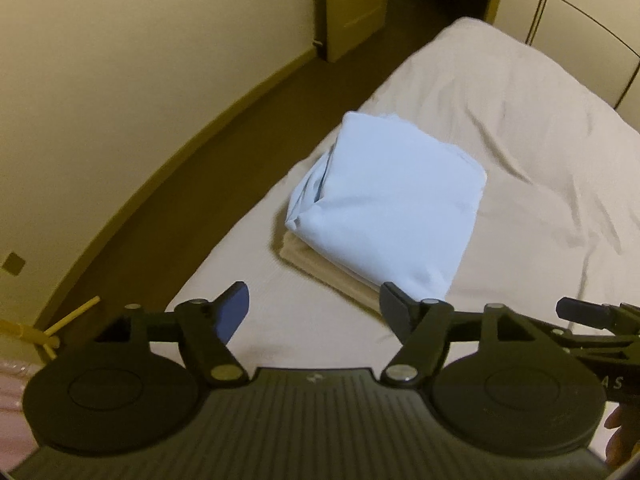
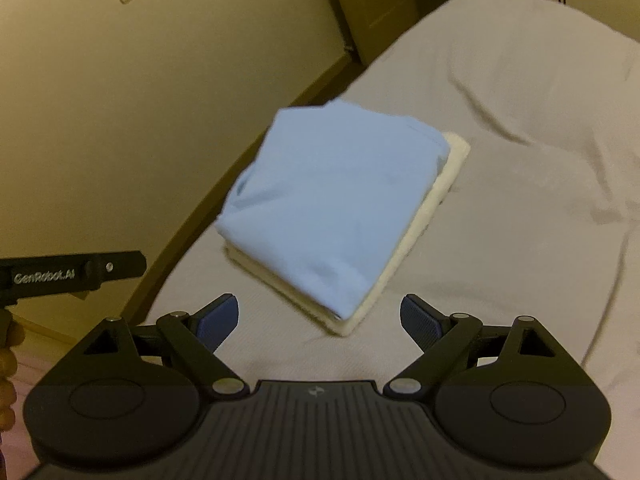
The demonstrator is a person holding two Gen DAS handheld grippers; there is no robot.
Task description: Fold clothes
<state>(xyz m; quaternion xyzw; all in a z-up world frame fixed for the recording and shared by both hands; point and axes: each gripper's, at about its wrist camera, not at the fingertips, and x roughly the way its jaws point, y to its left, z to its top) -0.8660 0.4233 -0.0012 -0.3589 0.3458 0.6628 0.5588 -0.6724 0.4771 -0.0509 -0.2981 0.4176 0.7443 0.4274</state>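
Note:
A folded light-blue garment (image 1: 384, 204) lies on top of a folded cream garment (image 1: 320, 270) near the left edge of the bed. Both show in the right wrist view too, the blue one (image 2: 332, 200) stacked on the cream one (image 2: 416, 236). My left gripper (image 1: 316, 316) is open and empty, held just short of the stack's near edge. My right gripper (image 2: 320, 320) is open and empty, also just short of the stack's near corner. Part of the right gripper (image 1: 588, 314) shows at the right of the left wrist view, and the left gripper's body (image 2: 72, 272) at the left of the right wrist view.
The bed (image 1: 520, 128) has a beige, slightly wrinkled sheet. A brown floor strip (image 1: 200, 152) and a cream wall (image 1: 120, 80) run along the bed's left side. A door opening (image 1: 352, 4) is at the far end. A yellow wooden stand (image 1: 48, 332) is on the floor at left.

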